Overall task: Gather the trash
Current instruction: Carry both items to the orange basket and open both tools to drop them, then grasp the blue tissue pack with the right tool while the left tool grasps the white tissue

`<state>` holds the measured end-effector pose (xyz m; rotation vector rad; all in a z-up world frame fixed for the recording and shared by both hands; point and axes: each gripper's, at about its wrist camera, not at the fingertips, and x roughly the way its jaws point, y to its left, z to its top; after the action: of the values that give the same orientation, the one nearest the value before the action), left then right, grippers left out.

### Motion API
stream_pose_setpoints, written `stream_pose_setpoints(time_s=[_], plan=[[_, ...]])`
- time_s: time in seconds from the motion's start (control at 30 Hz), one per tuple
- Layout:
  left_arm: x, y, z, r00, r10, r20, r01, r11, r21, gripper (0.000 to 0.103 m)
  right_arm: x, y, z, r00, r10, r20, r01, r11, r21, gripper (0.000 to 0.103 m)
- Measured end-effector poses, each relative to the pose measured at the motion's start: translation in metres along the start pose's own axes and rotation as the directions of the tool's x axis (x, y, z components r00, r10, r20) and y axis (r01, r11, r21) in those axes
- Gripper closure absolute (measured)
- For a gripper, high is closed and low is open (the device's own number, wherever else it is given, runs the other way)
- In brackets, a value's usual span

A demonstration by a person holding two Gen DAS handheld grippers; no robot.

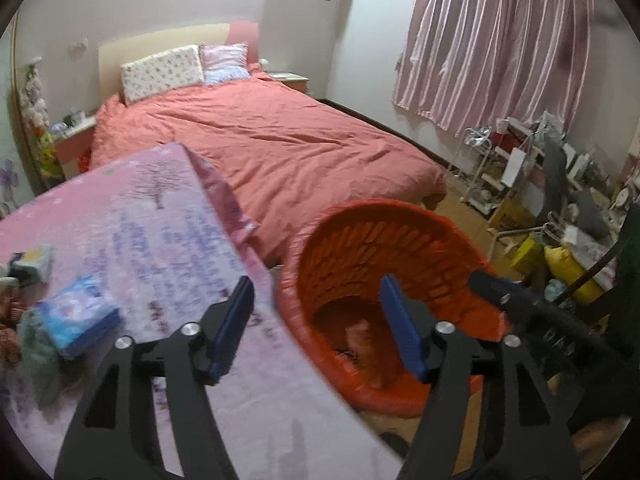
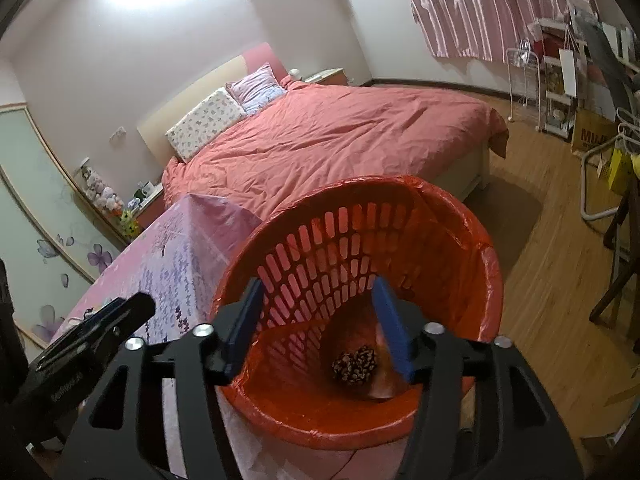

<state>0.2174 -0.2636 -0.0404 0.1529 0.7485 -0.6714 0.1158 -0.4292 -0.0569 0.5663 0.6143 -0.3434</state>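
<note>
An orange slotted waste basket (image 2: 400, 240) with an orange liner stands on the floor beside a table with a pink cloth (image 2: 172, 252). A crumpled dark speckled piece of trash (image 2: 356, 364) lies at its bottom. My right gripper (image 2: 318, 324) is open and empty, right above the basket's mouth. My left gripper (image 1: 316, 324) is open and empty, over the table edge and the basket (image 1: 380, 248). A blue packet (image 1: 80, 316) and a small box (image 1: 32, 264) lie on the pink cloth (image 1: 160, 232) at the left.
A bed with a salmon cover (image 1: 272, 136) stands behind the basket. Cluttered shelves and a white rack (image 1: 504, 168) line the right wall under striped curtains. A dark chair (image 2: 624, 248) stands on the wood floor at the right.
</note>
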Motion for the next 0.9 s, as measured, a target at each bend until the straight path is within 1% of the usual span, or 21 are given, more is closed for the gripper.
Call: stream_pose_setpoints(time_s=[0.13, 0.27, 0.3, 0.37, 0.4, 0.47, 0.53, 0.57, 0.67, 0.73, 0.8, 0.87, 0.9], plan=[[-0.029, 0.014, -0.015, 0.995, 0.093, 0.039, -0.094, 0.995, 0.033, 0.023, -0.004, 0.013, 0.002, 1.0, -0.005, 0.01, 0.006, 0.999, -0.04, 0.039], [-0.058, 0.052, -0.03, 0.982, 0.177, 0.06, -0.178, 0.984, 0.014, 0.02, -0.007, 0.033, -0.008, 1.0, 0.007, 0.002, -0.007, 0.997, -0.081, 0.038], [-0.066, 0.067, -0.034, 0.975, 0.212, 0.064, -0.213, 0.977, 0.001, 0.019, -0.007, 0.039, -0.011, 1.0, 0.011, -0.002, -0.011, 0.996, -0.093, 0.038], [-0.082, 0.094, -0.043, 0.959, 0.275, 0.068, -0.274, 0.961, -0.026, 0.018, -0.007, 0.052, -0.02, 1.0, 0.017, -0.014, -0.018, 0.992, -0.126, 0.038], [-0.092, 0.114, -0.05, 0.945, 0.32, 0.064, -0.317, 0.947, -0.052, 0.018, -0.006, 0.057, -0.023, 1.0, 0.018, -0.018, -0.021, 0.99, -0.136, 0.038], [-0.106, 0.141, -0.059, 0.927, 0.372, 0.051, -0.367, 0.926, -0.092, 0.017, -0.004, 0.069, -0.031, 0.999, 0.031, -0.036, -0.036, 0.987, -0.158, 0.038], [-0.119, 0.177, -0.072, 0.898, 0.439, 0.022, -0.432, 0.89, -0.146, 0.017, 0.0, 0.083, -0.04, 0.997, 0.043, -0.061, -0.053, 0.983, -0.174, 0.038], [-0.125, 0.197, -0.078, 0.877, 0.48, 0.0, -0.472, 0.863, -0.179, 0.017, 0.002, 0.089, -0.043, 0.996, 0.049, -0.073, -0.062, 0.981, -0.182, 0.038], [-0.136, 0.242, -0.094, 0.834, 0.549, -0.059, -0.545, 0.802, -0.246, 0.017, 0.007, 0.112, -0.055, 0.992, 0.067, -0.104, -0.088, 0.973, -0.215, 0.038], [-0.137, 0.266, -0.102, 0.813, 0.573, -0.101, -0.577, 0.772, -0.268, 0.017, 0.01, 0.126, -0.061, 0.99, 0.076, -0.121, -0.103, 0.966, -0.236, 0.038], [-0.133, 0.283, -0.109, 0.802, 0.581, -0.136, -0.594, 0.756, -0.276, 0.018, 0.013, 0.145, -0.068, 0.986, 0.089, -0.141, -0.124, 0.956, -0.265, 0.038], [-0.129, 0.294, -0.115, 0.793, 0.588, -0.158, -0.608, 0.748, -0.269, 0.025, 0.015, 0.159, -0.074, 0.983, 0.101, -0.157, -0.143, 0.948, -0.286, 0.038], [-0.128, 0.298, -0.119, 0.787, 0.594, -0.168, -0.616, 0.742, -0.262, 0.032, 0.017, 0.169, -0.077, 0.98, 0.11, -0.164, -0.155, 0.942, -0.296, 0.038]])
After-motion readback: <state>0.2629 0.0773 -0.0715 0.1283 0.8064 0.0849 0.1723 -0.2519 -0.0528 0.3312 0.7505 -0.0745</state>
